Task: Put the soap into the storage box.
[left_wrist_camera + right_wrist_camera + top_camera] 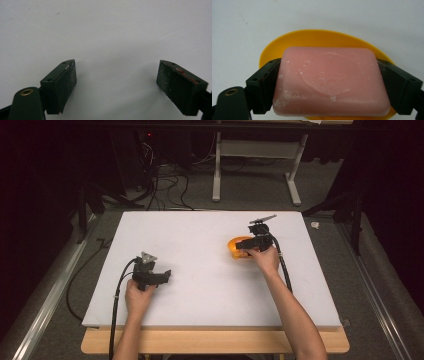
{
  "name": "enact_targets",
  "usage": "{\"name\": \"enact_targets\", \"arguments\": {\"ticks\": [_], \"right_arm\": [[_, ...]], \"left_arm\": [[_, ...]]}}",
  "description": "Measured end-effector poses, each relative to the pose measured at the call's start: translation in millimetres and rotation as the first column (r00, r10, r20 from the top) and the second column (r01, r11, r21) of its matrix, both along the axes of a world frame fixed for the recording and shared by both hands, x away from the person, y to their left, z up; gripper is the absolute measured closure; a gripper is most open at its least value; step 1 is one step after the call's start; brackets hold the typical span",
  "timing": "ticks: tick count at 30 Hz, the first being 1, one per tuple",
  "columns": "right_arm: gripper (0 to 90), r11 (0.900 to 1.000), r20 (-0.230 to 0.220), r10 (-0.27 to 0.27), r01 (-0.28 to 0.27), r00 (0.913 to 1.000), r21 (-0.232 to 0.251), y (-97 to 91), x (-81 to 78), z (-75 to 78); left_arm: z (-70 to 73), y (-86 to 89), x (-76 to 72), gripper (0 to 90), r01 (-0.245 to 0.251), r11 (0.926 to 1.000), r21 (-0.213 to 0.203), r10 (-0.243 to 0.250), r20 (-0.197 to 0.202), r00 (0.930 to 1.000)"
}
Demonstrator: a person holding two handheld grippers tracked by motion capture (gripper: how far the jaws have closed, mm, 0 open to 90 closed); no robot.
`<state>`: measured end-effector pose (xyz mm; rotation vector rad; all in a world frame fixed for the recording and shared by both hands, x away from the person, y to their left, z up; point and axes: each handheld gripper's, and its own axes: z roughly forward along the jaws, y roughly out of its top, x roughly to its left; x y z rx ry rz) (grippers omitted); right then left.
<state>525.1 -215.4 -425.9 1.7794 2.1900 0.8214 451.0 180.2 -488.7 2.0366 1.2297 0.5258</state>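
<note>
A pink bar of soap lies flat between the two black jaws of my right gripper, which is shut on its short ends. Under the soap sits a yellow-orange oval dish; I cannot tell whether the soap rests in it or hangs just above. In the high view the dish is on the right half of the white board, with my right gripper over it. My left gripper is at the left front of the board; its jaws stand wide open over bare white surface.
The white board lies on a wooden table. Behind it are a white table frame and loose cables on the floor. A metal rail runs along the left side.
</note>
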Motion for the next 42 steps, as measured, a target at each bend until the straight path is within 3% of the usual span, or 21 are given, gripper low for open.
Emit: {"name": "enact_targets", "arguments": {"ticks": [4,8,16,24,35,42], "right_arm": [[13.2,1.0,0.004,-0.005,0.005,1.0,-0.008,1.9,-0.1,-0.4],[12.7,0.9999,0.037,-0.004,0.005,0.9993,-0.01,3.1,-1.6,3.9],[12.8,0.9997,0.063,0.006,-0.007,0.998,0.023,-1.0,-5.9,10.8],[13.2,0.9997,0.097,0.023,-0.024,0.995,0.01,-4.1,-13.9,20.1],[14.1,0.999,0.185,0.045,-0.044,0.9817,-0.013,-11.8,-32.6,39.1],[14.7,0.9991,0.211,0.042,-0.04,0.9766,-0.013,-21.1,-43.0,41.4]], "left_arm": [[-0.1,0.0,0.0,16.8,0.0,1.0,-0.001,0.0,0.001,1.0],[-0.1,-0.1,0.0,16.8,0.0,1.0,-0.001,0.0,0.001,1.0],[-0.1,-0.1,0.0,16.8,0.001,1.0,-0.001,-0.001,0.002,1.0],[0.0,-0.1,-0.1,16.8,0.001,1.0,0.0,-0.001,0.001,1.0],[0.0,-0.1,-0.1,16.8,0.001,1.0,0.0,-0.001,0.001,1.0],[0.0,-0.1,-0.1,16.8,0.001,1.0,0.001,-0.001,0.0,1.0]]}}
